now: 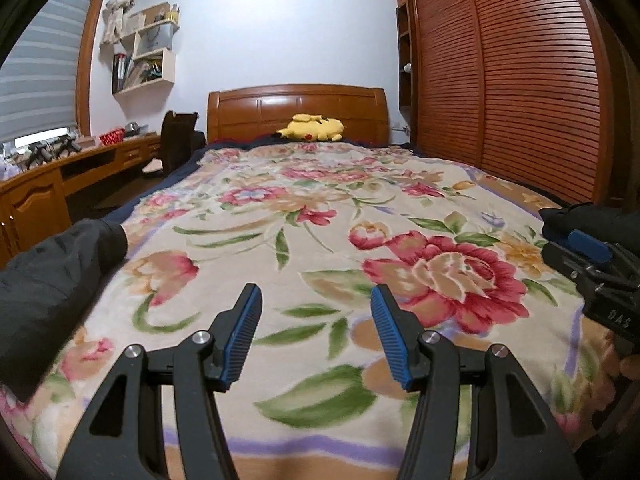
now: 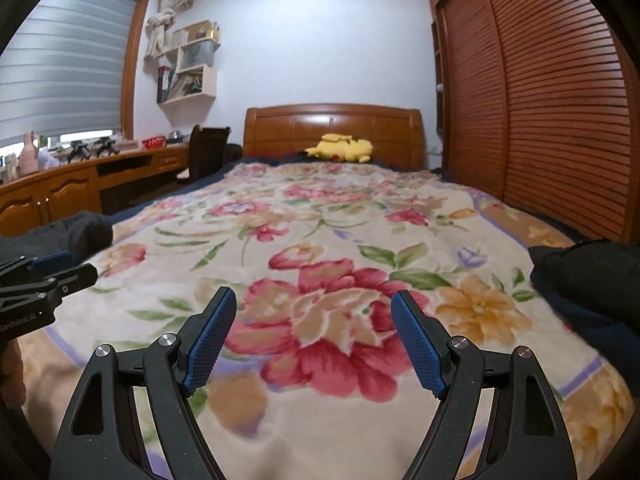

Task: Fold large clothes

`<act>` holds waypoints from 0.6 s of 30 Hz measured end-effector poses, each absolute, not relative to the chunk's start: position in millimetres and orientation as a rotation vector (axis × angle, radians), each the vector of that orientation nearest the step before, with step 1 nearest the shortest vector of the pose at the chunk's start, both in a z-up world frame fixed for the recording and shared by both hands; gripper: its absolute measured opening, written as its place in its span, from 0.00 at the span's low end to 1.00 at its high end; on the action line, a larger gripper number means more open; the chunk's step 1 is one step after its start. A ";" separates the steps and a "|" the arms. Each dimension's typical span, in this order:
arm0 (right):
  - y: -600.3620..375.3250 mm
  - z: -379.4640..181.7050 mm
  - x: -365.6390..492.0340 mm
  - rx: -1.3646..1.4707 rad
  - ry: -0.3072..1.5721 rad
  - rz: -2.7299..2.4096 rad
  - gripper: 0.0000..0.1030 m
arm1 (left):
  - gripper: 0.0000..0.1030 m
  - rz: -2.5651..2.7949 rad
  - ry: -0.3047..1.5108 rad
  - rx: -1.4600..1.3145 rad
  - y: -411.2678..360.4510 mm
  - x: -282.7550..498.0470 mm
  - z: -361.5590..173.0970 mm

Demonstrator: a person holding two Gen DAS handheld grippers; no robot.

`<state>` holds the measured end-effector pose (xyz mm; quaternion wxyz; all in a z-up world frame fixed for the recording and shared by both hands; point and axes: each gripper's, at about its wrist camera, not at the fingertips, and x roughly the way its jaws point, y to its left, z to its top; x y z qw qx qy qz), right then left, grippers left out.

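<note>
Left wrist view: my left gripper fingers are spread, gripping nothing.
Right wrist view: my right gripper fingers are spread wider, also bare.
Clothes: dark fabric garment lies at both edges of the floral blanket on the bed.

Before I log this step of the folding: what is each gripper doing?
Left gripper: open, nothing between its pads, above the floral blanket.
Right gripper: open wider, also empty, above the same blanket.
</note>
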<state>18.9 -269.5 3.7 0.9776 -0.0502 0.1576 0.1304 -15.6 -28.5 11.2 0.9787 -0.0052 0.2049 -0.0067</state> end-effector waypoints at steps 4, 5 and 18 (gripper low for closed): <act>-272.9 5.0 16.4 -0.099 0.307 0.260 0.79 | 0.54 -0.015 0.411 -0.028 -22.4 -18.7 11.1; -273.0 4.9 16.6 -0.099 0.308 0.263 0.79 | 0.54 -0.014 0.412 -0.030 -21.9 -18.7 10.6; -267.4 1.9 21.4 -0.100 0.316 0.268 0.79 | 0.54 -0.021 0.411 -0.037 -16.0 -19.1 8.4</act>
